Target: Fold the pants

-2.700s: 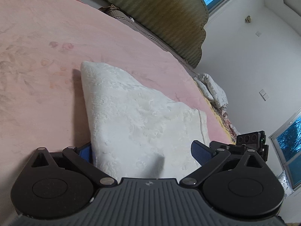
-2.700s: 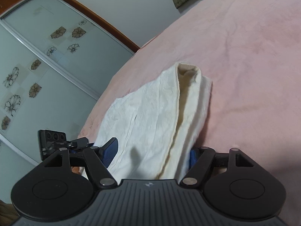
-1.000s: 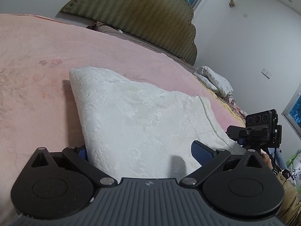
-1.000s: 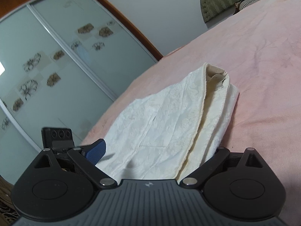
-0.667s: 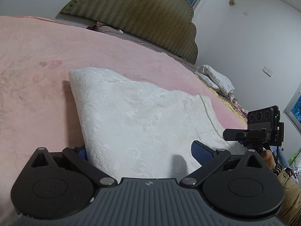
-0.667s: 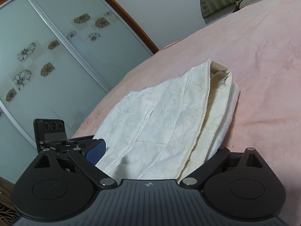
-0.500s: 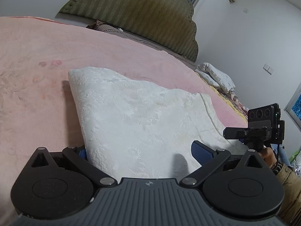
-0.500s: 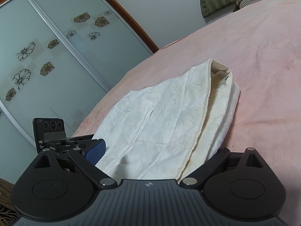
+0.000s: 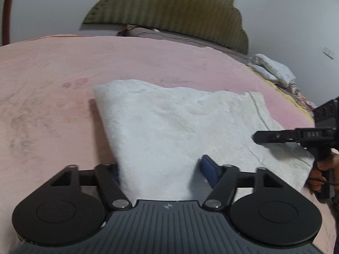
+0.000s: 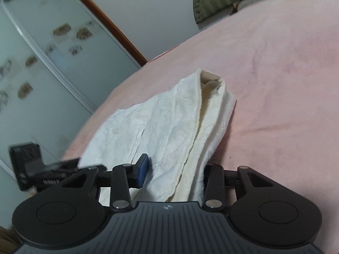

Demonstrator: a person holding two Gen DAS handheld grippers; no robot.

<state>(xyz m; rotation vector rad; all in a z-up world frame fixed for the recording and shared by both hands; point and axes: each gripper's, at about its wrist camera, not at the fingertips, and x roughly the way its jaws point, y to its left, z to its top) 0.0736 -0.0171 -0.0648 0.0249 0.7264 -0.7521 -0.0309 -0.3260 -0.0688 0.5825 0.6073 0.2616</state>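
Observation:
The white textured pants [image 9: 169,131] lie folded into a thick stack on the pink bed cover [image 9: 53,80]. My left gripper [image 9: 163,171] is open, with one jaw on each side of the stack's near left edge. My right gripper [image 10: 173,171] is open around the near right edge of the pants [image 10: 169,131], where the cream layered hems show. Its blue finger pad [image 10: 143,169] rests on top of the cloth. The other finger is hidden behind the fold. The right gripper also shows in the left wrist view [image 9: 275,137], at the right edge.
An olive padded headboard [image 9: 169,14] stands at the far end of the bed. A crumpled white quilt [image 9: 271,69] lies at the far right. Sliding glass wardrobe doors [image 10: 42,53] with flower prints stand to the left.
Both grippers have swung and slid closer along the folded stack; the right gripper's jaws stand narrower around the cloth than before. The pants lie in the same folded shape.

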